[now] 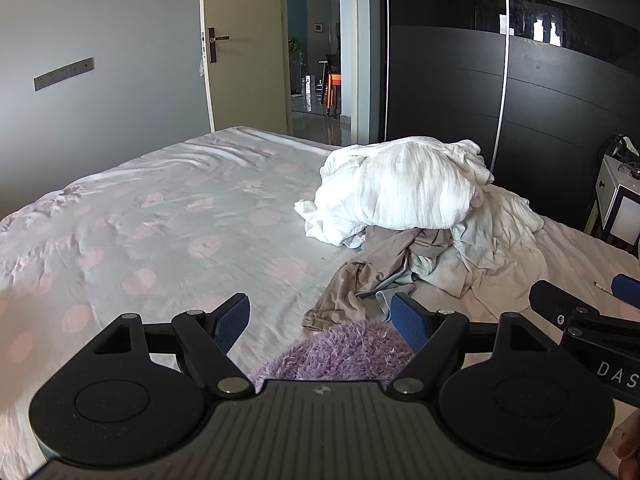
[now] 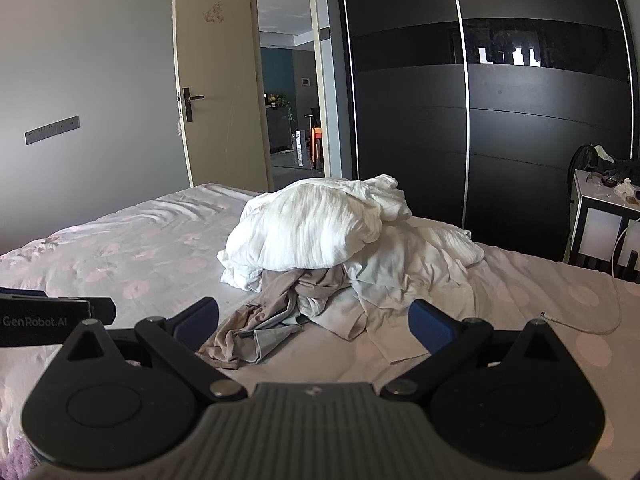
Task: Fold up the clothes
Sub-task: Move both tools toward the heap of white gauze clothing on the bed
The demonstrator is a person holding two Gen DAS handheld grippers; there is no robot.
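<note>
A pile of clothes lies on the bed: a white crinkled garment point(image 1: 404, 188) point(image 2: 312, 228) on top, a taupe garment point(image 1: 372, 276) point(image 2: 272, 304) spilling toward me, and a pale grey-white one point(image 1: 492, 256) point(image 2: 404, 280) to its right. A fuzzy purple garment point(image 1: 340, 352) lies just below my left gripper point(image 1: 324, 320), which is open over it and holds nothing. My right gripper point(image 2: 314, 320) is open too, hovering short of the taupe garment's near edge. Each gripper shows at the edge of the other's view.
The bed point(image 1: 168, 220) has a pale sheet with pink dots. A black sliding wardrobe point(image 2: 500, 100) stands behind it, an open door point(image 2: 216, 92) at the back left. A white nightstand point(image 2: 600, 216) with clutter stands at the right; a white cable point(image 2: 592, 320) lies on the sheet.
</note>
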